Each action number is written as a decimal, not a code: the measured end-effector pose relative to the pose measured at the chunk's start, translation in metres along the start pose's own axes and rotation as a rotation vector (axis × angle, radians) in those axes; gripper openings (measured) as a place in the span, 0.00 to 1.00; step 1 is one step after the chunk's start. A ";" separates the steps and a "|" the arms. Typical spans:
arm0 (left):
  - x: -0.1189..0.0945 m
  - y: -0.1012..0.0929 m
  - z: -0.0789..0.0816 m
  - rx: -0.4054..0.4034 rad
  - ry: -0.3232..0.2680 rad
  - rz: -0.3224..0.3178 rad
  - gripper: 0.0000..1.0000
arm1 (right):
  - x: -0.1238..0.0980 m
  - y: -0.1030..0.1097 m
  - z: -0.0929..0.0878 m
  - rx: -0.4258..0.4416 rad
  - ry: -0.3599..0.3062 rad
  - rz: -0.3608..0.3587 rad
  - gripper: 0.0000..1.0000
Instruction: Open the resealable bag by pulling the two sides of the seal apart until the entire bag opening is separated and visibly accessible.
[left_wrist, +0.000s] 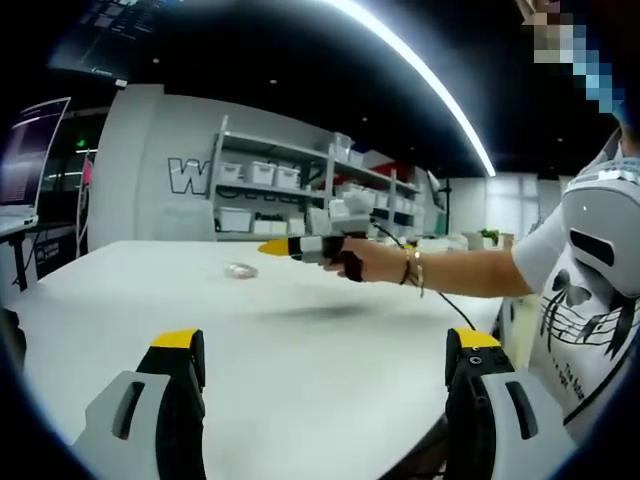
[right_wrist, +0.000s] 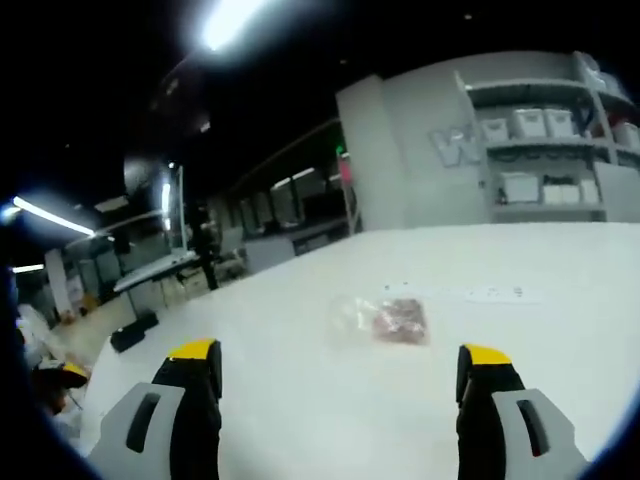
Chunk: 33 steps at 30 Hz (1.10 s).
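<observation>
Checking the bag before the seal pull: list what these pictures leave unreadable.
- Resealable bag, right gripper view: blurred; seal line and whether it is shut cannot be told; pinkish contents unidentifiable.
- Same bag, left gripper view: too small and far on the white table to read.
- Right gripper, left gripper view: seen side-on and small, jaw gap unreadable there.
- Shelf bins, left gripper view: too small to see contents.

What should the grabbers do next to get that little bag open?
Probably bring the right gripper down to the resealable bag first. The bag lies flat on the white table, untouched, ahead of its open jaws. The left gripper is also open and farther back, so nothing holds the seal yet.
</observation>
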<state>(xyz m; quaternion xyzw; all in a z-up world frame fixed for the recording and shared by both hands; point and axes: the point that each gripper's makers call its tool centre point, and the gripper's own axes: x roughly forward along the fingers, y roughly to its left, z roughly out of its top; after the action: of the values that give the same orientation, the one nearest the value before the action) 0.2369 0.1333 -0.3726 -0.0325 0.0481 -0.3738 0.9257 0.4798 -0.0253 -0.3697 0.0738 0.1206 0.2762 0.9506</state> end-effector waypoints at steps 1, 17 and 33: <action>0.000 0.000 0.000 -0.001 0.000 0.000 0.99 | -0.005 0.001 -0.002 0.004 -0.002 0.002 0.99; -0.001 -0.004 -0.004 -0.014 0.001 -0.004 0.99 | -0.083 0.015 -0.019 0.076 -0.059 0.025 0.99; 0.004 -0.006 -0.009 -0.025 0.005 -0.016 0.99 | -0.143 0.040 -0.030 0.091 -0.138 0.017 0.99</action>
<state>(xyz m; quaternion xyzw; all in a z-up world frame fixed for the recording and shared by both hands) 0.2343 0.1261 -0.3810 -0.0437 0.0549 -0.3805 0.9221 0.3347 -0.0669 -0.3635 0.1366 0.0666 0.2729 0.9500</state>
